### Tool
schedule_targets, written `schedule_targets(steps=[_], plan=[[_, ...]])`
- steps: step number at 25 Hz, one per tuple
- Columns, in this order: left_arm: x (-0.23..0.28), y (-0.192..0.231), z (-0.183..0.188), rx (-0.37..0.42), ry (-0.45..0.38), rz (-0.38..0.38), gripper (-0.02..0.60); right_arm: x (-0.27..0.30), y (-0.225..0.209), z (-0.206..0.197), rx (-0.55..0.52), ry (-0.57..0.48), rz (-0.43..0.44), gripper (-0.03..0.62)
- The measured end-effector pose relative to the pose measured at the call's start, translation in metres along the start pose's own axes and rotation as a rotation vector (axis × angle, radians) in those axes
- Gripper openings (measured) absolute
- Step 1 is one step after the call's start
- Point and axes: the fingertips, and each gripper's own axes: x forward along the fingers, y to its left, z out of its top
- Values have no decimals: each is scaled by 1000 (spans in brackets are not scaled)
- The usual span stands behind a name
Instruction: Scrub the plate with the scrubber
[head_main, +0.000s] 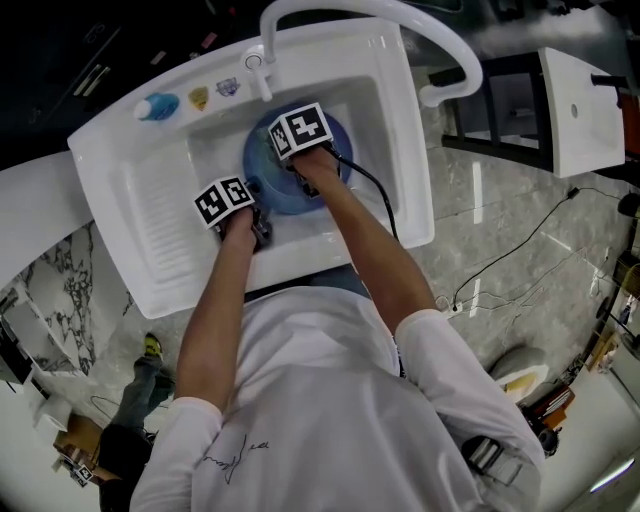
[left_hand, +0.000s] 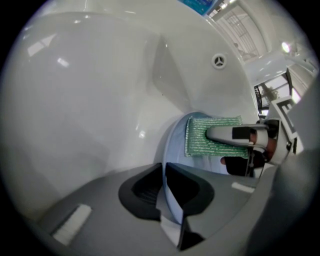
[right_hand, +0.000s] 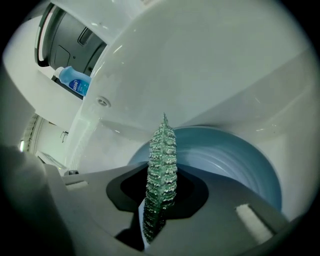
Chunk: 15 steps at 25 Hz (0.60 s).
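A blue plate (head_main: 259, 163) stands tilted in the basin of a white sink (head_main: 120, 190). My left gripper (head_main: 243, 208) is shut on the plate's rim (left_hand: 171, 206), which runs edge-on between its jaws (left_hand: 164, 190). My right gripper (head_main: 302, 140) is shut on a green scrubber (right_hand: 161, 160), which sticks out edge-on past its jaws (right_hand: 161, 197). In the left gripper view the scrubber (left_hand: 205, 135) lies flat against the plate's face (left_hand: 176, 145), with a right fingertip (left_hand: 227, 134) over it. The plate's blue bowl (right_hand: 235, 155) lies just behind the scrubber.
A white faucet (head_main: 400, 20) arches over the sink's back right. A blue bottle (head_main: 158, 106) and small items sit on the back ledge; the bottle (right_hand: 75, 81) shows again above the basin wall. An overflow hole (left_hand: 218, 61) marks the wall. A cable (head_main: 375, 195) trails from my right gripper.
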Motion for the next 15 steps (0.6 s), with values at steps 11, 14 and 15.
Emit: schedule_targets(steps=[11, 14, 15], plan=[[0, -1, -1, -7, 1, -5, 83, -15, -23, 8, 88, -82, -69, 60], [1, -1, 0, -9, -1, -7, 83, -18, -29, 9, 102, -95, -79, 60], [1, -1, 0, -10, -1, -7, 83, -19, -31, 8, 107, -99, -83, 61]])
